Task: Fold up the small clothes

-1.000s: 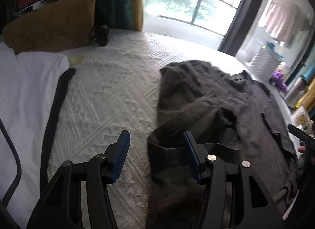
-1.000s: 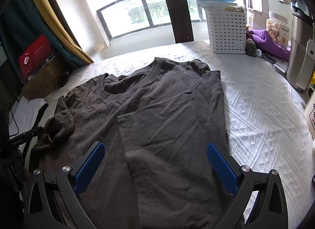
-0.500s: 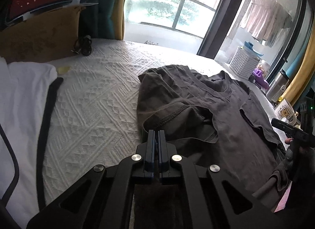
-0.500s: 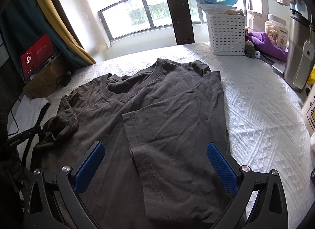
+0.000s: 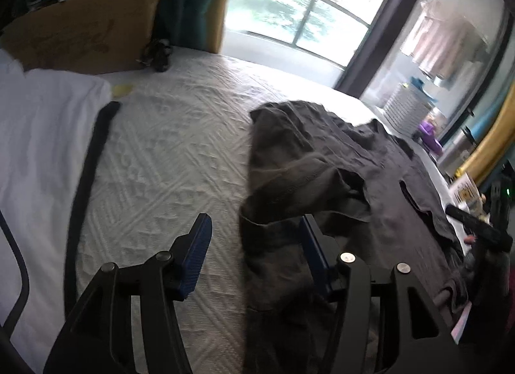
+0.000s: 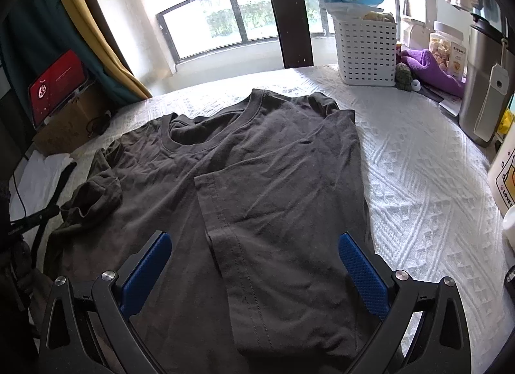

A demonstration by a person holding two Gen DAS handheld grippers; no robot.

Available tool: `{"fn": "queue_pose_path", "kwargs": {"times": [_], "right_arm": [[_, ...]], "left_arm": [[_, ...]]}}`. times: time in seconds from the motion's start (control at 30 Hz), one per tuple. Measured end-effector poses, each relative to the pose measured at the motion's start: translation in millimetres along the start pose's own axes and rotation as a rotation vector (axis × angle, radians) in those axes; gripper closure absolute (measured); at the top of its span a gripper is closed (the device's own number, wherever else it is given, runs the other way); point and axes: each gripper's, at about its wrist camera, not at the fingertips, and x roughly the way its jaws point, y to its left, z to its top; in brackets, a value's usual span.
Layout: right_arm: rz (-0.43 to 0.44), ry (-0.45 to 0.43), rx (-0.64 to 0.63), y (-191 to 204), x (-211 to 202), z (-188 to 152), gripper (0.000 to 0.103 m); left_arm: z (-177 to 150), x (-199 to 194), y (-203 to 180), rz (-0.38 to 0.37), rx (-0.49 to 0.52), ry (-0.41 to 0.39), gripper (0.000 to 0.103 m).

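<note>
A dark grey T-shirt lies front up on the white quilted bed, its right side folded in over the chest. Its left sleeve sits crumpled at the shirt's left edge. My left gripper hovers low over that sleeve. Its jaws are opening, with the sleeve's hem between them near the right finger and neither pad pressing on it. Above the shirt's folded lower part, my right gripper stands wide open and holds nothing.
A white garment with a black strap lies at the bed's left. Behind it are a cardboard box and a red screen. At the far right stand a white basket, a purple cloth and a steel flask.
Half a second ago my left gripper was shut at the sleeve's hem. Now its jaws are apart again and the sleeve lies crumpled. The right gripper has kept still.
</note>
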Motion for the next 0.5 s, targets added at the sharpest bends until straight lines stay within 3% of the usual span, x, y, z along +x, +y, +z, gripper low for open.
{"fn": "queue_pose_path", "kwargs": {"times": [0.13, 0.27, 0.33, 0.5], "right_arm": [[0.007, -0.004, 0.002, 4.6, 1.3, 0.2, 0.0], [0.003, 0.009, 0.004, 5.3, 4.5, -3.9, 0.0], [0.003, 0.008, 0.007, 4.4, 3.4, -4.9, 0.0], [0.005, 0.0, 0.009, 3.5, -0.5, -7.1, 0.0]], "left_arm": [[-1.6, 12.7, -7.3, 0.007, 0.056, 0.049, 0.047], [-0.5, 15.3, -10.5, 0.023, 0.076, 0.026, 0.051], [1.1, 13.2, -13.3, 0.062, 0.089, 0.008, 0.093], [4.1, -9.5, -25.1, 0.053, 0.133, -0.083, 0.101]]}}
